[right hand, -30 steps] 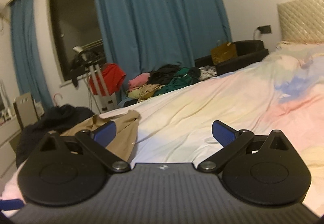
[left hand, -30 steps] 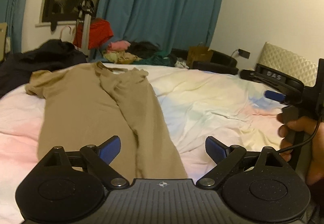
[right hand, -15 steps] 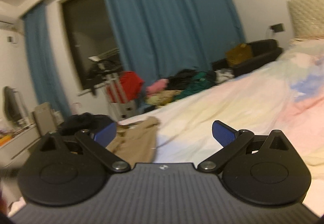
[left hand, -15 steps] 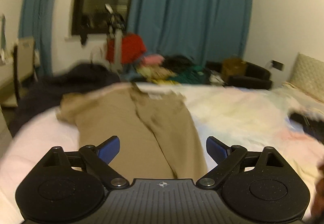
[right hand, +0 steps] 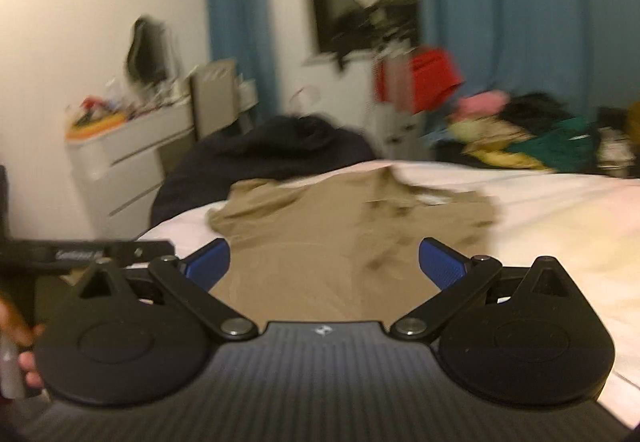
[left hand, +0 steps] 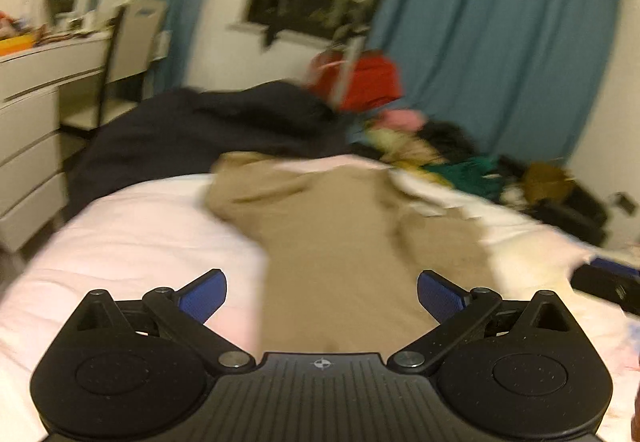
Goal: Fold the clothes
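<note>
A tan T-shirt (left hand: 340, 242) lies flat on the pale bed sheet (left hand: 140, 234), its right side folded inward and its collar at the far end. My left gripper (left hand: 322, 294) hovers open over the shirt's near hem with nothing between its blue pads. In the right wrist view the same shirt (right hand: 312, 242) fills the middle, and my right gripper (right hand: 324, 262) is open and empty above its near edge. The right gripper's black body (left hand: 608, 288) shows at the left view's right edge. The left gripper's body (right hand: 80, 254) and a hand (right hand: 16, 326) show at the right view's left edge. Both views are blurred.
A dark heap of clothes (left hand: 200, 130) lies at the bed's far left corner. White drawers (left hand: 32, 130) and a chair (left hand: 136, 26) stand to the left. A rack with a red garment (left hand: 368, 82) and a mixed clothes pile (left hand: 440, 146) sit before blue curtains (left hand: 500, 42).
Both views have swung left, and the shirt is now centred ahead of each gripper. The right gripper came from over bare sheet to the shirt's near edge. The left jaws stand slightly wider.
</note>
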The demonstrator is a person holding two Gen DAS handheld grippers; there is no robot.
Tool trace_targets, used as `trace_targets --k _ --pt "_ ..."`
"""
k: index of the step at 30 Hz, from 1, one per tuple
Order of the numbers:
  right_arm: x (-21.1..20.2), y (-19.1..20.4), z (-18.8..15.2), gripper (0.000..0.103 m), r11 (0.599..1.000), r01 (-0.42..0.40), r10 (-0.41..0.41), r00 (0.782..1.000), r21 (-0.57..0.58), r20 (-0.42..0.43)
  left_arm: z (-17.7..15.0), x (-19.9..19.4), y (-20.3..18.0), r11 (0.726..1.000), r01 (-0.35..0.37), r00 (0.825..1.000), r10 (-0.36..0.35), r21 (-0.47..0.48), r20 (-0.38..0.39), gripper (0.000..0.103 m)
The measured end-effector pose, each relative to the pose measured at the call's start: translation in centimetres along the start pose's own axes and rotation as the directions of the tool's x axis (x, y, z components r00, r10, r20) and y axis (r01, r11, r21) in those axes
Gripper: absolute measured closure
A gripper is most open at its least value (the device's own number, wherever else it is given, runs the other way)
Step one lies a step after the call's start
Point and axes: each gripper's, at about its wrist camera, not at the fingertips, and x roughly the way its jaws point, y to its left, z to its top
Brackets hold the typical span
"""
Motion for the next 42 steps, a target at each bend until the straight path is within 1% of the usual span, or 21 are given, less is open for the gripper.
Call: trace_targets --k 2,4,7,9,10,11,12,14,15,16,17,19,21,24,27,30,33,37,39,40,42 --pt "5.3 1.4 0.8 0.005 0.999 -0.044 0.043 0.999 -0.020 -0.032 0.7 0.7 2.7 0.998 -0.032 0.999 0.033 -0.049 0.012 0.001" --pt "10.7 3.3 1.3 0.005 0.995 -0.087 0.084 0.995 -0.050 -0.061 1.2 1.2 5.0 0.992 -0.044 0.998 0.049 -0.120 0.038 0.001" --pt "18.0 6.3 1.1 0.009 0.985 -0.156 0.148 0.984 -0.077 -0.100 1.8 2.2 8.4 0.969 -0.045 0.995 0.066 -0.244 0.079 0.001" --pt "22.4 8.0 0.8 0.017 0.978 -0.198 0.187 0.973 -0.072 -0.132 1.7 2.6 10.7 0.940 -0.030 0.993 0.066 -0.339 0.096 0.003" --pt "24.4 8.9 0.8 0.024 0.975 -0.214 0.202 0.968 -0.066 -0.152 1.5 2.7 11.8 0.922 -0.043 0.991 0.089 -0.386 0.103 0.005" --pt "26.4 9.8 0.7 0.028 0.972 -0.227 0.214 0.961 -0.058 -0.175 1.2 2.8 12.8 0.900 -0.054 0.988 0.112 -0.432 0.110 0.005" --pt "28.1 10.5 0.6 0.028 0.971 -0.232 0.218 0.957 -0.052 -0.192 1.1 2.8 13.7 0.882 -0.063 0.985 0.130 -0.468 0.113 0.005" --pt "30.8 11.7 0.2 0.030 0.974 -0.218 0.200 0.954 -0.061 -0.225 1.0 3.2 14.9 0.866 -0.070 0.984 0.142 -0.496 0.108 0.005" --pt "31.9 12.1 0.0 0.035 0.976 -0.203 0.179 0.954 -0.078 -0.241 1.0 3.6 15.1 0.866 -0.070 0.985 0.137 -0.495 0.101 0.005" --pt "32.6 12.4 -0.2 0.048 0.979 -0.176 0.147 0.956 -0.098 -0.254 1.0 3.9 15.1 0.869 -0.069 0.987 0.132 -0.490 0.096 0.005" --pt "33.2 12.6 -0.5 0.066 0.982 -0.146 0.111 0.958 -0.119 -0.265 0.8 4.1 14.9 0.874 -0.067 0.988 0.127 -0.481 0.093 0.005" --pt "33.2 12.5 -0.4 0.091 0.986 -0.097 0.062 0.967 -0.132 -0.248 0.6 4.5 14.5 0.882 -0.062 0.989 0.116 -0.468 0.087 0.005" --pt "31.8 11.7 0.4 0.092 0.992 -0.074 0.052 0.980 -0.106 -0.192 0.5 4.7 14.3 0.883 -0.049 0.991 0.102 -0.466 0.088 0.005" --pt "28.4 9.4 2.2 0.092 0.999 -0.028 0.025 0.997 -0.038 -0.076 0.3 4.8 13.9 0.884 -0.029 0.992 0.083 -0.467 0.095 0.005" --pt "24.8 6.0 4.4 0.092 0.998 0.047 -0.049 0.998 0.047 0.033 0.1 4.6 13.1 0.887 -0.028 0.992 0.083 -0.462 0.099 0.005" --pt "22.1 1.4 6.0 0.092 0.978 0.149 -0.162 0.983 0.143 0.086 0.1 4.6 12.2 0.886 -0.051 0.992 0.097 -0.461 0.076 0.005" --pt "19.7 -4.2 5.3 0.092 0.928 0.275 -0.301 0.951 0.251 0.070 0.0 4.6 11.3 0.892 -0.052 0.994 0.090 -0.449 0.065 0.005" --pt "17.6 -10.4 1.3 0.090 0.841 0.420 -0.429 0.902 0.340 -0.054 -0.8 5.3 9.6 0.917 -0.051 0.997 0.069 -0.396 0.031 0.005" --pt "16.7 -12.3 -0.3 0.090 0.810 0.443 -0.442 0.892 0.383 -0.097 -1.1 5.9 8.5 0.932 -0.048 0.999 0.054 -0.360 0.007 0.005" --pt "16.2 -13.2 -1.1 0.085 0.795 0.453 -0.446 0.887 0.405 -0.118 -1.3 6.2 8.1 0.938 -0.046 0.999 0.049 -0.342 0.001 0.005" --pt "15.0 -13.8 -1.8 0.057 0.793 0.453 -0.451 0.886 0.407 -0.109 -1.5 6.6 7.1 0.951 -0.041 0.999 0.041 -0.307 -0.008 0.005"
